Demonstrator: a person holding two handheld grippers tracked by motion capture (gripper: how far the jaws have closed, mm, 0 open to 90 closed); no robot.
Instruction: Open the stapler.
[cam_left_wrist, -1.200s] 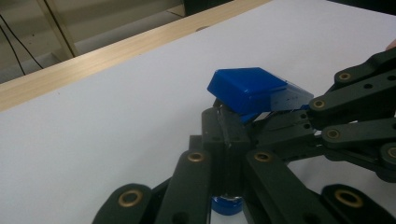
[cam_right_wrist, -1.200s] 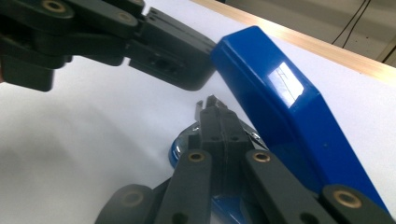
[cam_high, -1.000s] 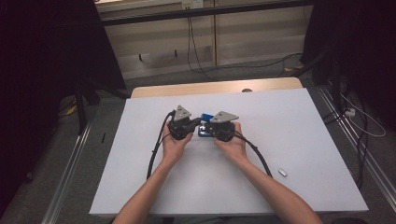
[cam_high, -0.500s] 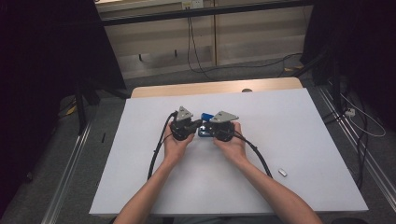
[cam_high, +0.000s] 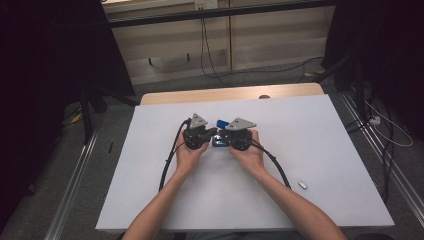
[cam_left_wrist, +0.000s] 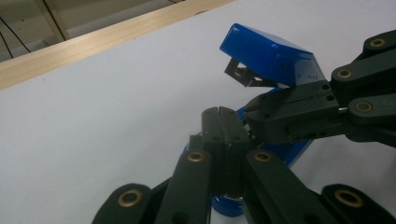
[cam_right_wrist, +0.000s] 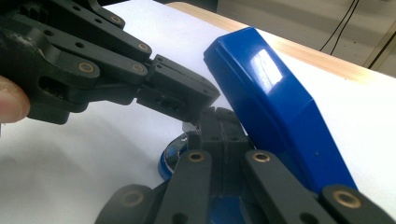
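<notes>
While I held both hands still mid-table (cam_high: 150, 150), the blue stapler (cam_high: 222, 123) lay between them, lid raised. My left gripper (cam_left_wrist: 223, 122) and right gripper (cam_right_wrist: 219, 123) had jaws pressed together inside it.

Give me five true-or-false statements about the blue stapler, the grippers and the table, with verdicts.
1. The blue plastic stapler has its top arm swung up. True.
2. The left gripper has its jaws wide open. False: they are shut together.
3. The right gripper has its jaws shut. True.
4. A small silver metal piece lies on the white table to the person's right. True.
5. The stapler sits at the table's near right corner. False: it is near the middle, between the two grippers.
</notes>
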